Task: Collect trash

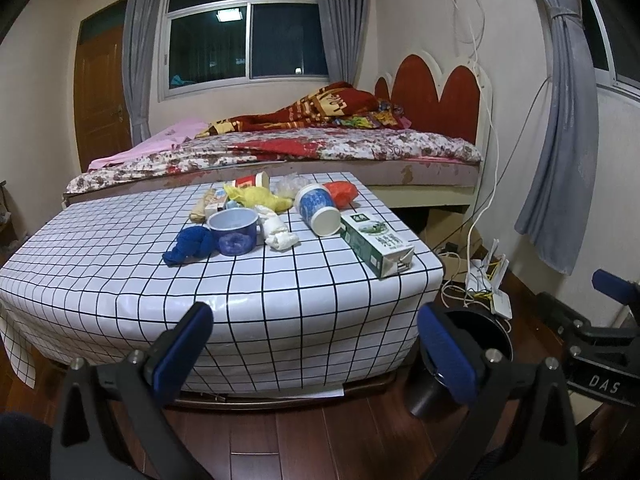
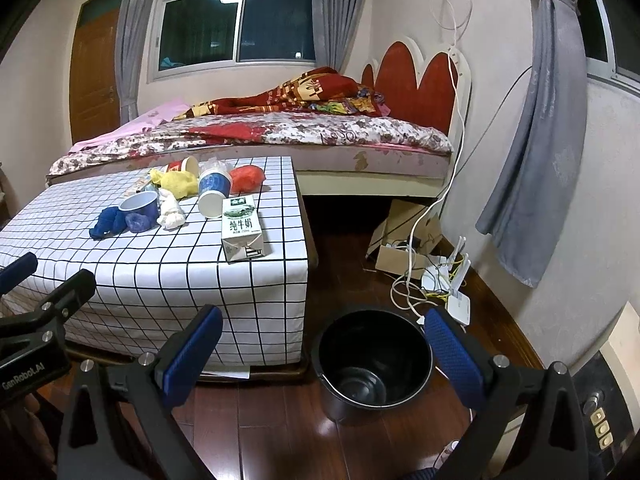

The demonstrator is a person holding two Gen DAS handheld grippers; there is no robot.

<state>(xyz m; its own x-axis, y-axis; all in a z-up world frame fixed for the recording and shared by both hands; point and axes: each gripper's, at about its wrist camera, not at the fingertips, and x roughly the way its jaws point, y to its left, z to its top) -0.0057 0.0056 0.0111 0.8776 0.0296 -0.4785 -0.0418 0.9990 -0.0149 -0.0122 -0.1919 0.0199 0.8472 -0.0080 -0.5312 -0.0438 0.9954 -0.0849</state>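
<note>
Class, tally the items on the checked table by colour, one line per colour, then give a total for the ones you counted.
Blue: 3 (cloth, enamel mug, paper cup)
Yellow: 1 (bag)
White: 1 (wad)
Orange-red: 2 (bag, paper cup)
Green-white: 1 (milk carton)
Total: 8

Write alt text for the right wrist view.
An open right gripper hovers over a dark wood floor above an empty black bin. To the left, a table in a grid cloth holds a milk carton, tipped paper cups and crumpled scraps, with a bed behind.
</note>
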